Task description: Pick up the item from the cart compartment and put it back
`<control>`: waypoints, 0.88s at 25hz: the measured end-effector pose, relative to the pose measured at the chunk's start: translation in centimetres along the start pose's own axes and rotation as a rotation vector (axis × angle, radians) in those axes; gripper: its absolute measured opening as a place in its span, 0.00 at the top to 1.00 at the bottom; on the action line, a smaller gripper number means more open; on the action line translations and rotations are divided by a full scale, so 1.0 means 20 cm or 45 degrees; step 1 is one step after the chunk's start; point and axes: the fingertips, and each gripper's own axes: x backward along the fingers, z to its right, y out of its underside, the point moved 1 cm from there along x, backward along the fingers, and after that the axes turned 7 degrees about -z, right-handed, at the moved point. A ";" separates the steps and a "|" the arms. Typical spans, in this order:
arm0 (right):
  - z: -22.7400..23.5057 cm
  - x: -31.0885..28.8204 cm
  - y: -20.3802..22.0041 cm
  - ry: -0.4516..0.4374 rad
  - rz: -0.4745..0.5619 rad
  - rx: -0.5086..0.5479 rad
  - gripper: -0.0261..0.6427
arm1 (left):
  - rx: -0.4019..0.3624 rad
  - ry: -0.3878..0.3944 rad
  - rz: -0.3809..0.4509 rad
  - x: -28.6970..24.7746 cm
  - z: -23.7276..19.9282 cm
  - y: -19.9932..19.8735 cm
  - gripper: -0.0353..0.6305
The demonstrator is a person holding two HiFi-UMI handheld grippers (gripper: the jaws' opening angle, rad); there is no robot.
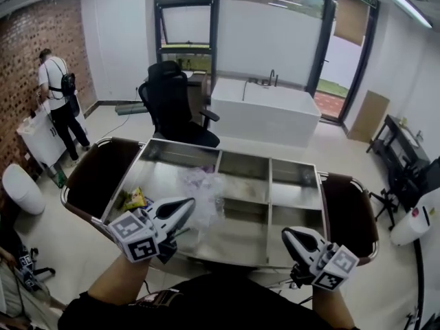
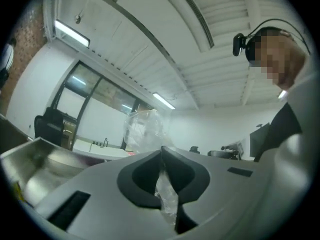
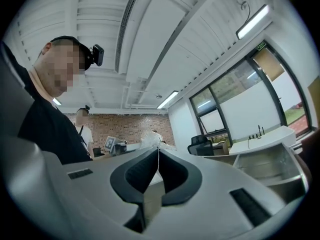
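A crumpled clear plastic bag (image 1: 202,190) is lifted over the steel cart (image 1: 244,253), above its large left compartment. My left gripper (image 1: 188,206) is shut on the bag's lower part. In the left gripper view the film (image 2: 167,193) is pinched between the closed jaws, and the rest of the bag (image 2: 142,129) puffs up beyond the left gripper's tips (image 2: 161,152). My right gripper (image 1: 290,237) hovers at the cart's near right edge. Its jaws meet with nothing between them, as the right gripper view shows (image 3: 158,152).
A yellow snack packet (image 1: 135,199) lies in the cart's left compartment. Dark side bins (image 1: 103,174) (image 1: 350,212) flank the cart. Beyond it stand a black office chair (image 1: 172,105) and a white bathtub (image 1: 265,112). A person (image 1: 58,95) stands at the back left.
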 end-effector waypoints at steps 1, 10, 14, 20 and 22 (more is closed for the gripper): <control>0.00 -0.01 0.00 -0.003 -0.006 0.004 0.97 | 0.020 0.001 0.006 -0.02 0.03 0.06 0.95; -0.01 0.00 0.03 0.010 -0.029 0.003 0.97 | -0.090 0.037 -0.047 -0.06 0.14 0.21 0.96; 0.00 0.00 0.03 0.010 -0.030 0.005 0.97 | -0.061 0.063 -0.029 -0.07 0.14 0.18 0.96; 0.00 0.01 0.02 0.016 -0.025 0.005 0.97 | -0.027 0.089 -0.016 -0.07 0.16 0.15 0.96; 0.00 0.00 0.02 0.016 -0.023 0.004 0.97 | -0.019 0.086 -0.013 -0.06 0.15 0.14 0.96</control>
